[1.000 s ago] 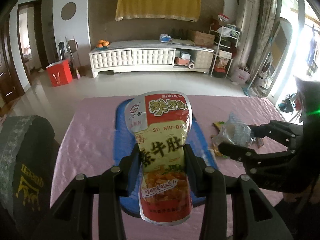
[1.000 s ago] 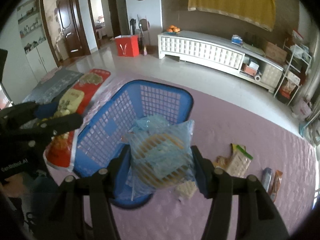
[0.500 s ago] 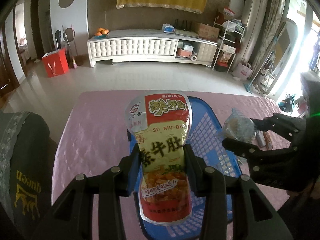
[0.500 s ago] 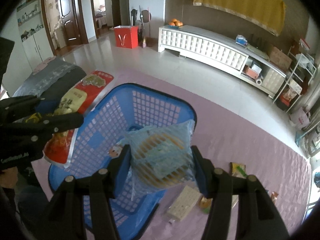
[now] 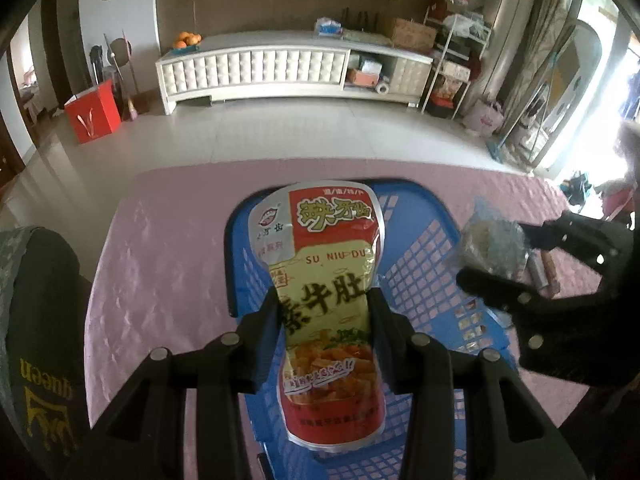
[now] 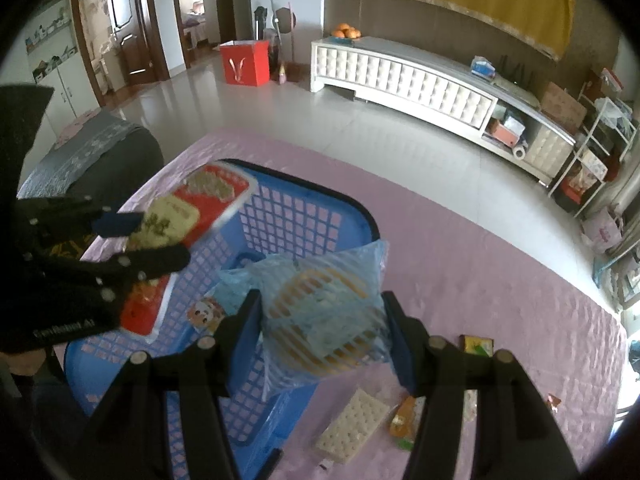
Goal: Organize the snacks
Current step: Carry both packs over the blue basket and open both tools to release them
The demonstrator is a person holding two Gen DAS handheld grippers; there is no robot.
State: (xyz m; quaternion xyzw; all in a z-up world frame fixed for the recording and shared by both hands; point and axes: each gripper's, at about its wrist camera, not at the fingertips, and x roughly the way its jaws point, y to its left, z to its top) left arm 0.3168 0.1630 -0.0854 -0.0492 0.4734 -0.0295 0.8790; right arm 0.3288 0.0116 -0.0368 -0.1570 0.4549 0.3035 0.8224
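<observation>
My left gripper [image 5: 323, 312] is shut on a red and yellow snack pouch [image 5: 328, 280], held above the blue plastic basket [image 5: 420, 248] on the pink tablecloth. In the right wrist view the same pouch [image 6: 172, 224] hangs over the basket's left rim. My right gripper [image 6: 320, 312] is shut on a clear blue-striped bag of biscuits [image 6: 324, 304], above the basket [image 6: 304, 216] near its right rim. That bag [image 5: 490, 246] shows at the right of the left wrist view. A small packet with a cartoon face [image 6: 206, 312] lies inside the basket.
Loose snacks lie on the cloth right of the basket: a cracker pack [image 6: 352, 428], an orange packet [image 6: 404, 424], a yellow-green packet [image 6: 476, 346]. A dark chair back [image 5: 36, 340] stands at the table's left. The far table edge [image 5: 320, 164] meets tiled floor.
Both grippers moved forward and down over the basket with their snacks still held. The basket now lies under both, and its inside shows more fully.
</observation>
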